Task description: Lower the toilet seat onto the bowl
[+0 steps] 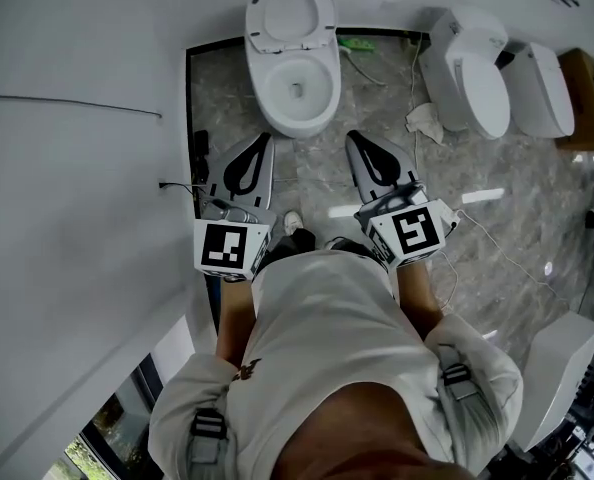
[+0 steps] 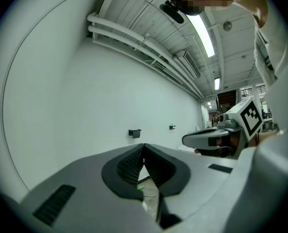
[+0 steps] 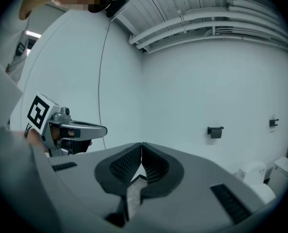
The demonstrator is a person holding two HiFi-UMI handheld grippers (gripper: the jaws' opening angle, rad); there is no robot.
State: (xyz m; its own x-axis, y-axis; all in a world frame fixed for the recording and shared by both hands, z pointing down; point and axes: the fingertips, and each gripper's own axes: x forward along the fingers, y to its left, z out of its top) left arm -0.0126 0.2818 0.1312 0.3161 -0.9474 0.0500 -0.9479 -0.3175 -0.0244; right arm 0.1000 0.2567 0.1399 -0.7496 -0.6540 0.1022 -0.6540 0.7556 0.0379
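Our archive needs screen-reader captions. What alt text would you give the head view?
A person, seen from above, holds the shut, empty left gripper and right gripper side by side, short of a white toilet bowl whose seat stands raised. Two more toilets stand at right.

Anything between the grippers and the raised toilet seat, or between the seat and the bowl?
Nothing visible. In the head view the toilet seat stands up behind the bowl, whose rim is bare. The left gripper and right gripper, both shut and empty, sit short of the bowl with only floor between.
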